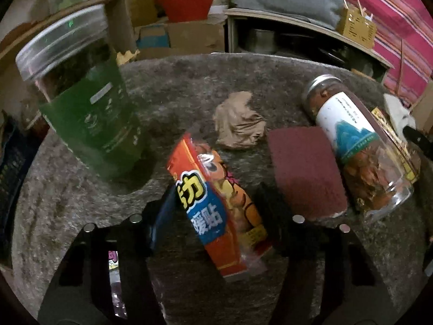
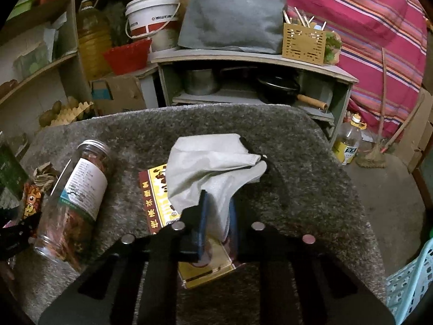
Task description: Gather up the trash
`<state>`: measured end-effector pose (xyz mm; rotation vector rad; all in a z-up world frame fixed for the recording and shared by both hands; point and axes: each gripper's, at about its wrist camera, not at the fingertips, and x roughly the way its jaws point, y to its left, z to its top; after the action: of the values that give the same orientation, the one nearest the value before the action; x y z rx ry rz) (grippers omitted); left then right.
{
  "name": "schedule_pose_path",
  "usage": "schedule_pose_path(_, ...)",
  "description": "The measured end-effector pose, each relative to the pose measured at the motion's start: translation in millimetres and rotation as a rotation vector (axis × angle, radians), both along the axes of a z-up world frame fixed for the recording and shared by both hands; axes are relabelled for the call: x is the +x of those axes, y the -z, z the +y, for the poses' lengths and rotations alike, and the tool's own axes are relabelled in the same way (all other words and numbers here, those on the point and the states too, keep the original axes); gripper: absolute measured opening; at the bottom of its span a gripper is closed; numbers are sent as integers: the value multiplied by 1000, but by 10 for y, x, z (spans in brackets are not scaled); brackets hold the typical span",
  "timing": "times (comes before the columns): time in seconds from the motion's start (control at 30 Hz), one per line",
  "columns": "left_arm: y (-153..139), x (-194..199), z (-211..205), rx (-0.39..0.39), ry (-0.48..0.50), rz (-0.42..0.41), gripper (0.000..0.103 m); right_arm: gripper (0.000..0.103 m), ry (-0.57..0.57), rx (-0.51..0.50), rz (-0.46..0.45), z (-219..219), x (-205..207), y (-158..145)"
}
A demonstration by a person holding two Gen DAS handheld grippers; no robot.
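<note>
My left gripper [image 1: 216,197] is open around an orange and blue snack wrapper [image 1: 216,205] that lies on the grey felt table [image 1: 176,81]; the jaws stand apart on either side of it. A crumpled brown paper ball [image 1: 238,122] lies just beyond the wrapper. My right gripper [image 2: 217,216] is shut on a white crumpled tissue [image 2: 211,162], held above a yellow and maroon packet [image 2: 157,189]. The tissue also shows at the right edge of the left wrist view [image 1: 397,111].
A green-labelled jar [image 1: 89,103] stands at the left. A maroon sponge block [image 1: 305,170] and a clear jar of nuts [image 1: 360,140] lie at the right; the jar also shows in the right wrist view [image 2: 78,195]. A turquoise basket [image 2: 411,279] is at the lower right. Shelves stand behind the table.
</note>
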<state>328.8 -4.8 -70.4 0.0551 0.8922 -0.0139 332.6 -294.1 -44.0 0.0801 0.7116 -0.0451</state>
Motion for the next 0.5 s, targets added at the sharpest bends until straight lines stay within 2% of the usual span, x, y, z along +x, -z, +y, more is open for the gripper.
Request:
schedule_pose_path(0.17, -17, 0, 12, -10, -3, -2, 55, 5, 24, 22, -44, -68, -63, -63)
schedule_pose_path(0.5, -144, -162, 57, 8, -12, -57, 50, 4, 55, 42, -100, -160, -235, -193)
